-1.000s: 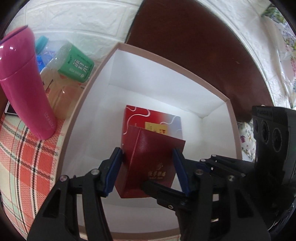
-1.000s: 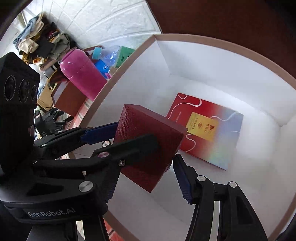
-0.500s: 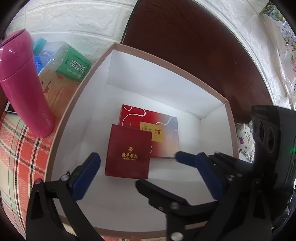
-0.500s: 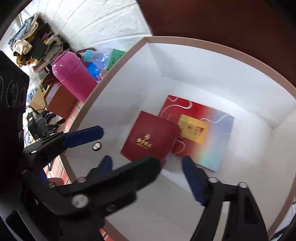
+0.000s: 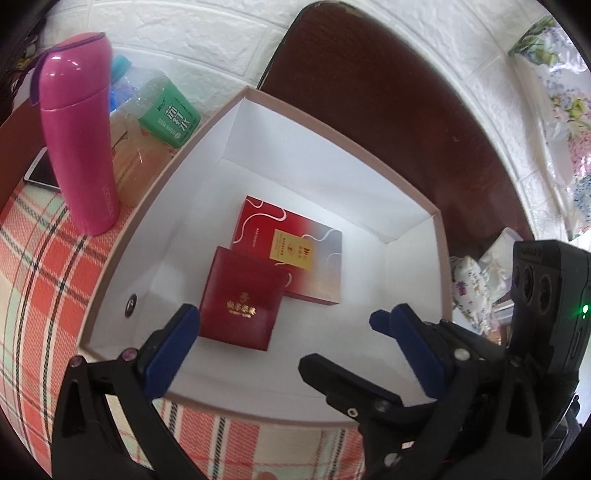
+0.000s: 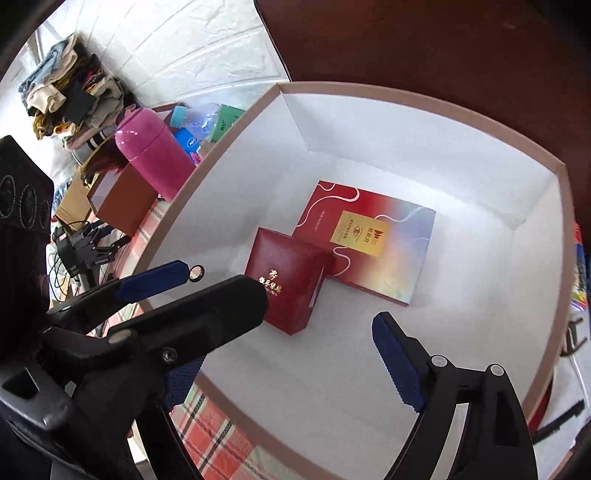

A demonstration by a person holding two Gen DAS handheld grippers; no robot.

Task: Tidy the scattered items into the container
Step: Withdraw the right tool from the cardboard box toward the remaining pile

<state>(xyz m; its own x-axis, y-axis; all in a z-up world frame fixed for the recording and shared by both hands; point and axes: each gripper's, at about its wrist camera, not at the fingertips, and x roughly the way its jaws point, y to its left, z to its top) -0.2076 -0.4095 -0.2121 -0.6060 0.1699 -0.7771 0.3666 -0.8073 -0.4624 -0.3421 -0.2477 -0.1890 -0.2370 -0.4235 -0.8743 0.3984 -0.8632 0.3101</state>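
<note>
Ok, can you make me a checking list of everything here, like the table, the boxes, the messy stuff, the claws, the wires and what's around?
Surface: red plaid tablecloth, mostly covered.
Job's things: dark red box lies flat in the big white container, its corner overlapping the flat red and silver box.
Clutter: pink flask upright beside the container; green-label bottle, blue-capped bottle, phone, brown box.
Grippers: left claw and right claw both open, nothing between the pads, above the container.
Cables: black wires by a stand past the table edge.
Surroundings: white brick wall, dark wooden chair back, clothes pile.
</note>
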